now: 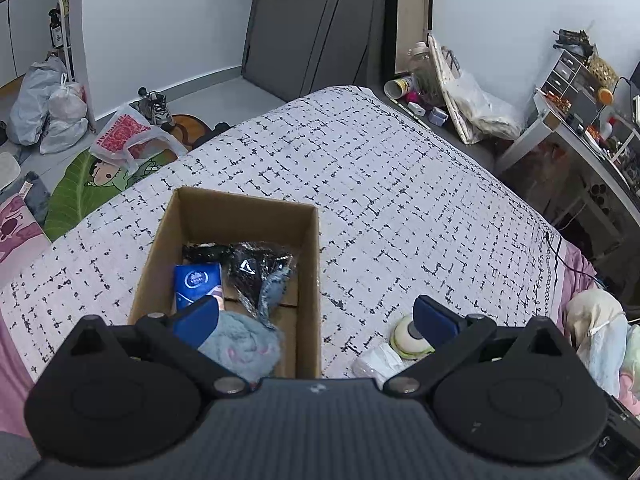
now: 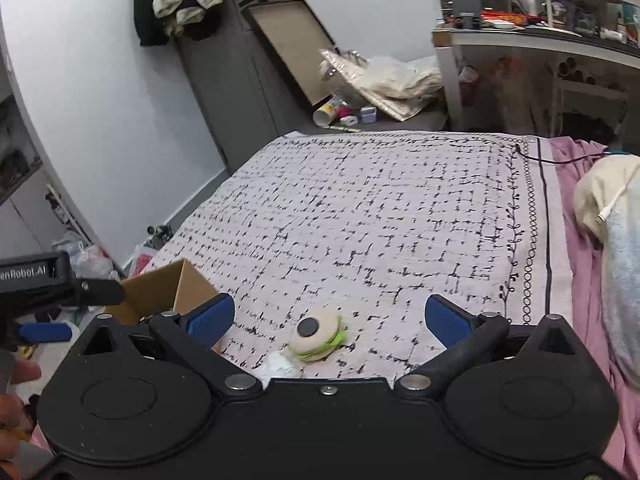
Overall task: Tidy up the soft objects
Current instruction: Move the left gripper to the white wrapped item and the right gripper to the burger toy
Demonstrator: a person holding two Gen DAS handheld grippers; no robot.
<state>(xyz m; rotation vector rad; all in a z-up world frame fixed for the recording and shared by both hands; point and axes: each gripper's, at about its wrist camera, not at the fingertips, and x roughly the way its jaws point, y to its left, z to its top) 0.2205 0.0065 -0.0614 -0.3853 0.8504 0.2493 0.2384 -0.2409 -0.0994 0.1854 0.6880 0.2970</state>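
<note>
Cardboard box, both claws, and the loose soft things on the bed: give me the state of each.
Cardboard box: open, partly filled.
Left claw: open, empty.
Right claw: open, empty.
Burger plush: on the bedspread, outside the box.
White packet: on the bedspread, beside the plush.

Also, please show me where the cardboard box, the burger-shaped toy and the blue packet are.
cardboard box point(image 1: 308, 264): left wrist view, on its right inner wall.
burger-shaped toy point(image 2: 320, 336): right wrist view, on its cream top bun.
blue packet point(image 1: 196, 284): left wrist view, on its printed front face.
</note>
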